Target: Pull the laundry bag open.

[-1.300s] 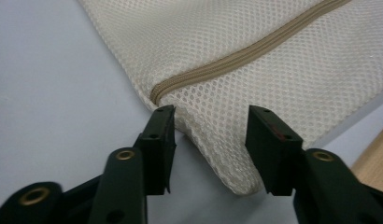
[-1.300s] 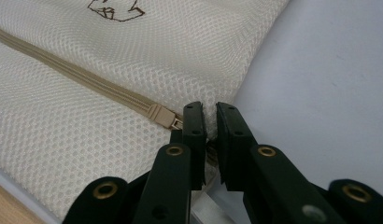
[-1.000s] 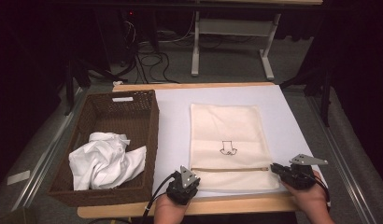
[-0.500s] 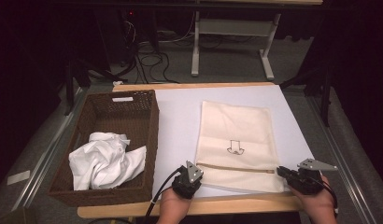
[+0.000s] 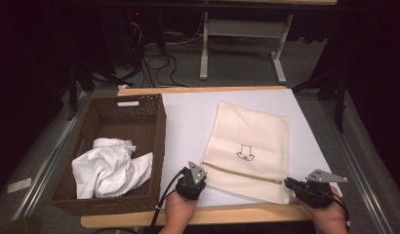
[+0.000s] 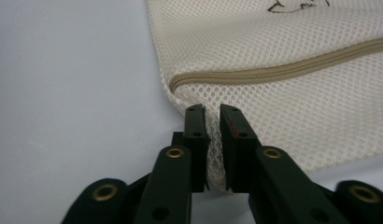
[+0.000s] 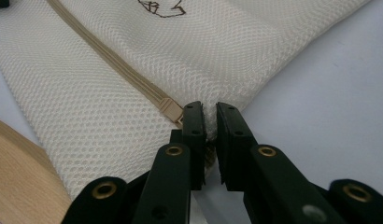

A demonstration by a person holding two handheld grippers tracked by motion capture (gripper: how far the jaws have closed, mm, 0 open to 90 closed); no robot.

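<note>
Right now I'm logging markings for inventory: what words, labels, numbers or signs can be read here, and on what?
No readable text anywhere.
Mesh bag: a small dark outline drawing, no letters.
Wicker basket: a white tag on its far rim, too small to read.

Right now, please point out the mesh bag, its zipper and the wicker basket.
mesh bag (image 5: 251,131): high view, upper panel.
zipper (image 6: 292,70): left gripper view, middle of the tape.
wicker basket (image 5: 159,146): high view, right wall.

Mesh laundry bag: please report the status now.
Left gripper, right gripper: both shut on mesh laundry bag near corners. Bag flat, zipper closed. Nothing in the way.
</note>
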